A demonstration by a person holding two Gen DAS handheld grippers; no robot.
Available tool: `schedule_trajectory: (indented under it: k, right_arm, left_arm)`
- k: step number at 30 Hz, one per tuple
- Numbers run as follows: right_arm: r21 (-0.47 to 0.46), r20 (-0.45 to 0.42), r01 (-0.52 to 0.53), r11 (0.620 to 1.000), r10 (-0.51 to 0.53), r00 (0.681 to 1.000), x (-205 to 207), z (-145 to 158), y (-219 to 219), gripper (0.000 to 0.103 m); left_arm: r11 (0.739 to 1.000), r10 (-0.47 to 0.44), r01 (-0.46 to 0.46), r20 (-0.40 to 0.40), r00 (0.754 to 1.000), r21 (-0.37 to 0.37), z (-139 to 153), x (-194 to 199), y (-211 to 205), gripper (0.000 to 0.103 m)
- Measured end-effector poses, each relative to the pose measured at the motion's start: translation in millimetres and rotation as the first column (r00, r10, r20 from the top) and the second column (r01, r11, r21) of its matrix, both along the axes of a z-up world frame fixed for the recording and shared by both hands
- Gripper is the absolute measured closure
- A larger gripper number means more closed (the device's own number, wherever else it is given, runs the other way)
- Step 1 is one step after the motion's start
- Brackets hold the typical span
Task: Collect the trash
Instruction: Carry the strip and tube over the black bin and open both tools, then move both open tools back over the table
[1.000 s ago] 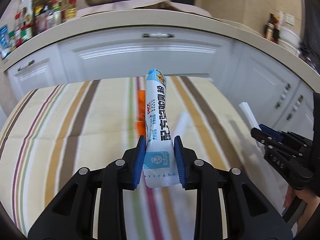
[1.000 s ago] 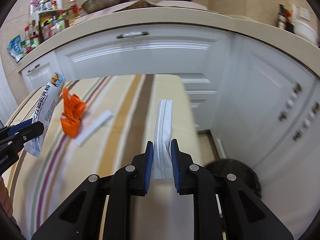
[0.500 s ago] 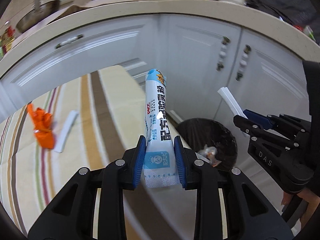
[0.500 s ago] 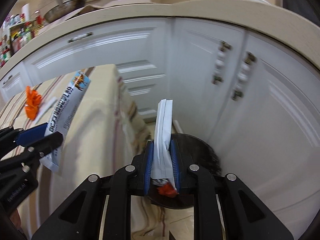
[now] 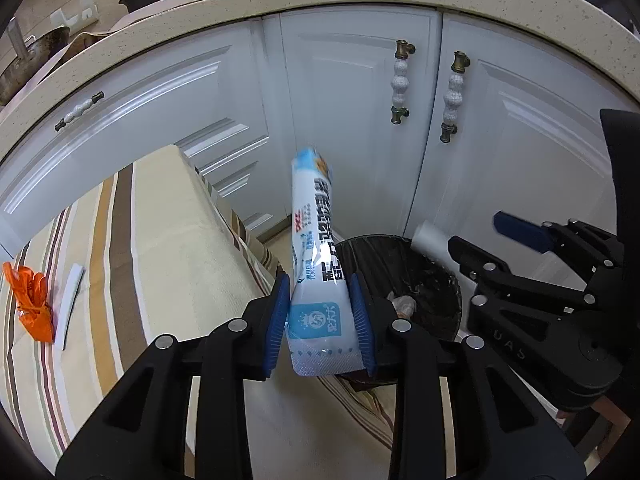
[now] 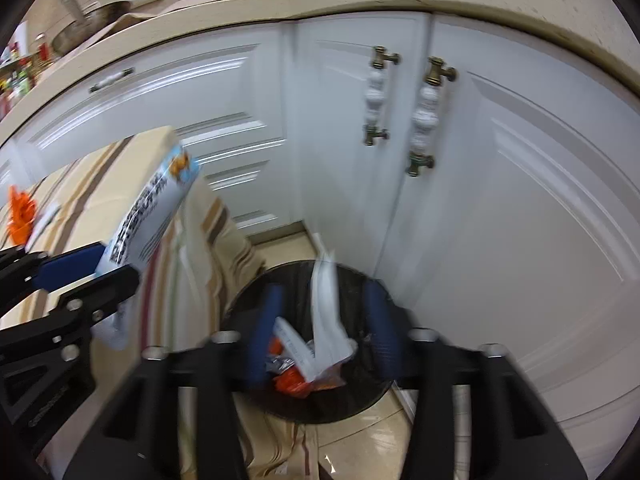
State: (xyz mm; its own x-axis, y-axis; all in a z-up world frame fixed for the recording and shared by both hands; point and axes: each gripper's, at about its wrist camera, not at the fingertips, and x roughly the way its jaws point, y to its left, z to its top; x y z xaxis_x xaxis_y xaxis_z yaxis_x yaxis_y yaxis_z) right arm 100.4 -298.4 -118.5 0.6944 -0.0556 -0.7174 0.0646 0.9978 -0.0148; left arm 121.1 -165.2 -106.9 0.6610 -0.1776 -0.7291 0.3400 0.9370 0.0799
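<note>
RISK: blue-and-white snack wrapper may drop onto striped counter edge, short of black trash bin | left gripper clamps wrapper | right gripper jaws just opened, white paper wrapper loose between, over bin.

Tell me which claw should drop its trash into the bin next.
Left. The left claw grips the blue-white packet at the bin's edge. The right claw has just been opening above the bin; its white wrapper hangs loose between the jaws.
</note>
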Motion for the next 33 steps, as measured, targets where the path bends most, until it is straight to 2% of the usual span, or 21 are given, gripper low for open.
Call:
schedule_trajectory:
  k: [2,4,14,17,21,24,29,33]
  right_arm:
    - [0.011,-0.008,0.009,1.0,-0.009,1.0,2,-2,-4,0.052]
    - [0.013,-0.003,0.017,1.0,-0.017,1.0,1,-2,-4,0.052]
    - [0.024,-0.002,0.013,1.0,-0.013,1.0,-3,4,8,0.05]
    - [0.034,0.01,-0.001,0.999,0.0,1.0,-3,11,19,0.048]
    - [0.047,0.03,-0.042,0.998,0.04,0.999,-1,21,41,0.045]
    - [0.054,0.041,-0.086,0.995,0.084,0.996,2,27,63,0.045]
    - [0.061,0.058,-0.193,0.979,0.19,0.98,9,36,114,0.044]
    - [0.067,0.062,-0.278,0.958,0.274,0.96,12,40,157,0.044]
  left_arm:
    - [1.0,0.002,-0.002,-0.005,1.0,0.005,-2,2,0,0.061]
    - [1.0,0.005,-0.005,-0.011,1.0,0.0,-3,4,1,0.057]
    - [0.998,0.037,-0.037,-0.01,0.999,-0.046,8,0,23,0.057]
    - [0.995,0.073,-0.073,-0.002,0.997,-0.062,15,-5,43,0.052]
    - [0.988,0.136,-0.135,0.009,0.991,-0.074,22,-11,77,0.051]
    - [0.978,0.194,-0.193,0.013,0.981,-0.082,28,-14,107,0.051]
    - [0.95,0.307,-0.303,0.038,0.951,-0.077,36,-25,165,0.05]
    - [0.915,0.4,-0.396,0.044,0.916,-0.073,39,-37,215,0.05]
